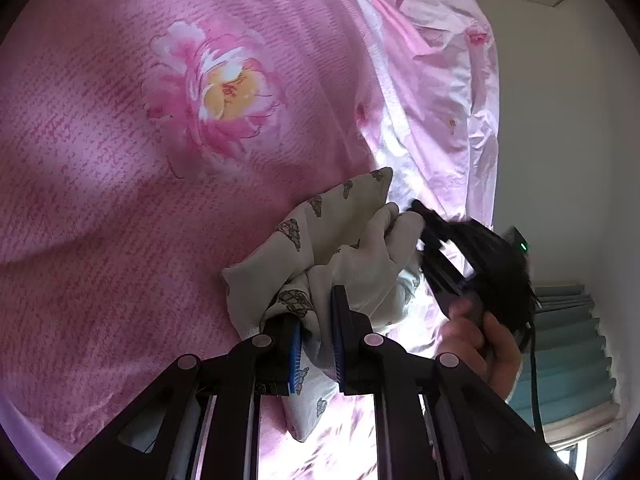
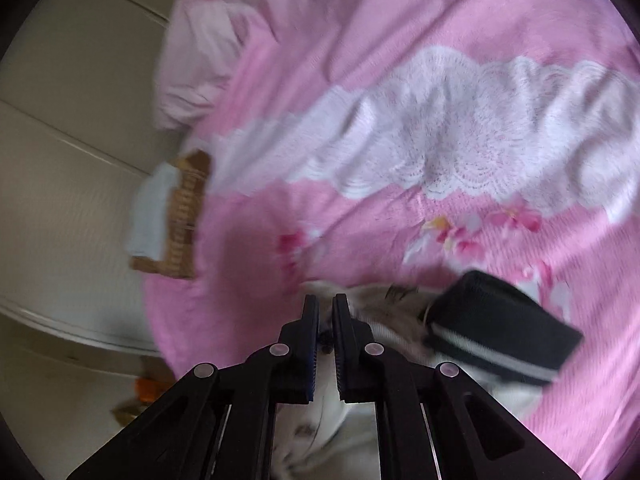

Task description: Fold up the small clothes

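1. The left gripper has its jaws clamped on a bunched fold of the small cream garment.
2. The right gripper is drawn narrow; blur hides whether cloth is pinched.
3. The garment lies on the pink floral bedspread, directly under and beyond both grippers.
4. A hand holds the right tool.

Cream garment with grey motifs — pink floral bedspread.
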The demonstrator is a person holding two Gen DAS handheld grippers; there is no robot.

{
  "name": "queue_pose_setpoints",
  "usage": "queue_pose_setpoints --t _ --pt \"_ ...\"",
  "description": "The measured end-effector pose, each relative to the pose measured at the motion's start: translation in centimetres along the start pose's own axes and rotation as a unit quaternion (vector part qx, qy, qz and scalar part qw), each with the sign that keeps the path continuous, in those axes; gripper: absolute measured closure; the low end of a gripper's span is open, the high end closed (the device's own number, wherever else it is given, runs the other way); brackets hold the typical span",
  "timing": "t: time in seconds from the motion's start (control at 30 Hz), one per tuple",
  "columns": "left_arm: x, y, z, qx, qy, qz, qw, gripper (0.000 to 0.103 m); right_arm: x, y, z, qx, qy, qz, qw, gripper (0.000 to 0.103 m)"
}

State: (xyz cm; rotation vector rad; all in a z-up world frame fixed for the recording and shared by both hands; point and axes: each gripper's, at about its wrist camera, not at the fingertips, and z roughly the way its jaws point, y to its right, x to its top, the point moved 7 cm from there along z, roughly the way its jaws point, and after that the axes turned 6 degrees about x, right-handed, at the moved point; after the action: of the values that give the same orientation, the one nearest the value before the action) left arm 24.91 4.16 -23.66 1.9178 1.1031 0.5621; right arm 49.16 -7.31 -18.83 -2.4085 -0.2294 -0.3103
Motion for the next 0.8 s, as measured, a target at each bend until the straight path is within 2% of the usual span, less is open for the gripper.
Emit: queue_pose_setpoints --t 0.2,0.27,0.3,0.33,0.37,0.4,0.47,0.57,0.67,0.73,0.8 --pt "-0.1 0.1 0.2 0.002 -0.012 0.006 0.9999 0.087 0.1 0.5 1.3 -0.029 -0.011 0.001 1.000 0.092" --pt "-0.3 0.3 -0.1 0.004 -0.013 0.011 0.9998 0.079 0.1 0.3 0.4 -0.036 -0.003 -0.003 0.999 0.090" --pt "-0.3 0.5 -0.3 0.008 -0.009 0.011 0.9999 0.074 -0.1 -0.1 -0.4 -0.036 0.002 -0.008 0.999 0.084" --pt "-0.2 0.6 -0.7 0.009 -0.003 0.009 0.9999 0.063 -0.2 -0.3 -1.3 -0.034 0.010 -0.013 0.999 0.076" --pt "-0.2 0.8 -1.1 0.007 0.004 0.007 0.9999 0.058 -0.2 -0.8 -2.1 -0.035 0.017 -0.020 0.999 0.070" --pt "-0.1 1.0 -1.3 0.008 0.006 0.009 0.9999 0.057 -0.3 -1.3 -3.1 -0.038 0.025 -0.029 0.999 0.060" --pt "-0.1 1.3 -1.7 0.017 0.010 0.020 0.9996 0.055 -0.8 -2.2 -4.8 -0.023 0.033 -0.034 0.999 0.058" --pt "-0.3 1.5 -2.2 0.039 0.013 0.042 0.9983 0.055 -2.2 -3.4 -5.8 0.005 0.023 -0.033 0.999 0.058" --pt "-0.3 2.0 -3.2 0.072 0.037 0.089 0.9928 0.053 -4.0 -4.1 -6.1 0.032 0.001 -0.032 0.999 0.058" --pt "0.0 2.6 -4.0 0.094 0.060 0.132 0.9849 0.053 -5.1 -4.7 -5.5 0.048 -0.022 -0.031 0.998 0.058" --pt "0.1 3.2 -4.3 0.109 0.064 0.169 0.9774 0.053 -6.0 -5.4 -4.9 0.059 -0.042 -0.036 0.997 0.058"
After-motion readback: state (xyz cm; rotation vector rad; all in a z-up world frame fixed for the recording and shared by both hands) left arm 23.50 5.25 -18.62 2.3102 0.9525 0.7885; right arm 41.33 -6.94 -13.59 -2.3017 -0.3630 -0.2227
